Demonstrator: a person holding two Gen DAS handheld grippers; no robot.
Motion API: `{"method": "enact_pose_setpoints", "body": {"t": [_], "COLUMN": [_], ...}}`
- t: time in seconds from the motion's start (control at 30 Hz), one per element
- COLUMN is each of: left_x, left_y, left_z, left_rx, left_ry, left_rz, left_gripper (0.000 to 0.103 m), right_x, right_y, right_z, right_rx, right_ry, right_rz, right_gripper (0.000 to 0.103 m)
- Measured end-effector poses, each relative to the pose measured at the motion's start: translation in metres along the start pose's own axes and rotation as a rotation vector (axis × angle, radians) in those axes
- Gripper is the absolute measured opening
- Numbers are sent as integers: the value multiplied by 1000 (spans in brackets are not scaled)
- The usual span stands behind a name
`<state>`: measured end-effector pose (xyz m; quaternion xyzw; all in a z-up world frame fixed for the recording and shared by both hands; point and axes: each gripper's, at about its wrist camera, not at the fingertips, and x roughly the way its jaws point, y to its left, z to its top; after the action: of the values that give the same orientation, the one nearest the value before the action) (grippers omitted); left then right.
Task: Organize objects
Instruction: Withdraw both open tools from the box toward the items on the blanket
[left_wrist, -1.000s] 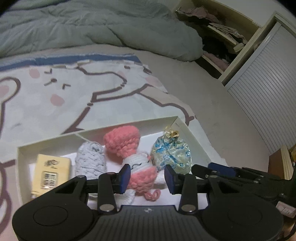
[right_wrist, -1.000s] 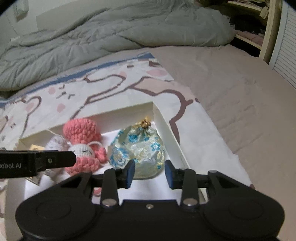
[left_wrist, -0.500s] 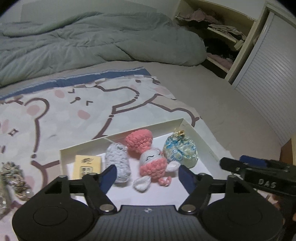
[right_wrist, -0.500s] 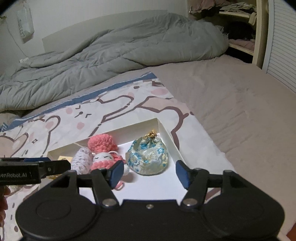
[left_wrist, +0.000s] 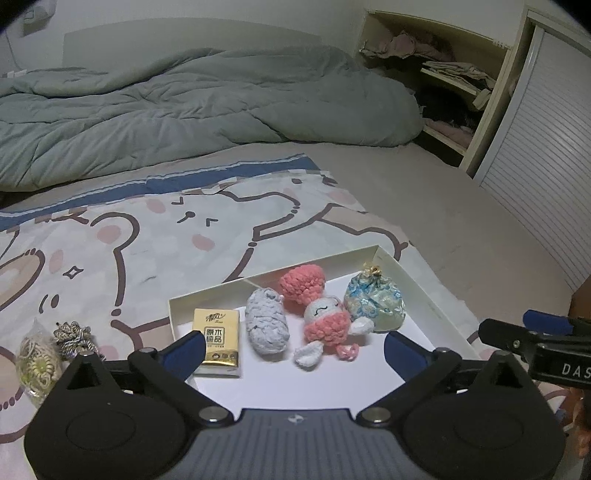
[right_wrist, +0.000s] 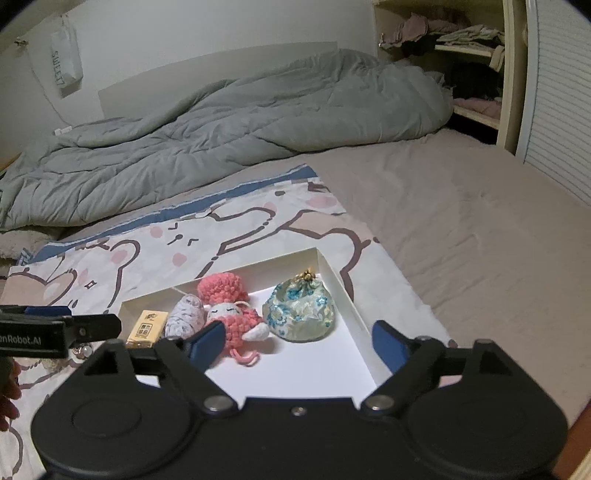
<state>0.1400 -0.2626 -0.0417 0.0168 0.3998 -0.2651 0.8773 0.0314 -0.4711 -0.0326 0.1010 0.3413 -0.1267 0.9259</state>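
- A crocheted pink doll (left_wrist: 325, 317) and a shiny brocade pouch (right_wrist: 301, 314) are lying in the shallow white box (left_wrist: 424, 291).
- Left gripper (left_wrist: 293, 347) and right gripper (right_wrist: 299, 341) fingers are spreading wider, hovering empty just short of both.

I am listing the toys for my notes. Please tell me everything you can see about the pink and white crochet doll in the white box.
The crochet doll is soft yarn: a big pink bobbled hat, a white face with closed stitched eyes, a pink body, white limbs and a pink curl at the bottom. It lies on its back on the box floor, between the grey yarn roll and the blue patterned pouch, apparently touching both. No gripper holds it.
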Motion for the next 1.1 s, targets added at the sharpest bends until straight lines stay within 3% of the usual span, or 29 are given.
{"method": "enact_pose_setpoints", "body": {"t": [0.3,0.73,1.1], "left_x": [-13,-30,-52], "left_y": [1,18,62], "left_z": [-8,-12,-16], "left_rx": [27,19,-22], "left_ry": [-5,-27,-47], "left_rz": [18,33,90], "left_gripper": [103,103,103], "right_x": [-22,-31,-25], "right_y": [2,15,48], "right_z": [-5,-7,-3], "right_rx": [-17,-46,-72], "right_ry": [-28,-31,-26], "right_rz": [-31,-74,-38], "right_gripper": [103,103,103]}}
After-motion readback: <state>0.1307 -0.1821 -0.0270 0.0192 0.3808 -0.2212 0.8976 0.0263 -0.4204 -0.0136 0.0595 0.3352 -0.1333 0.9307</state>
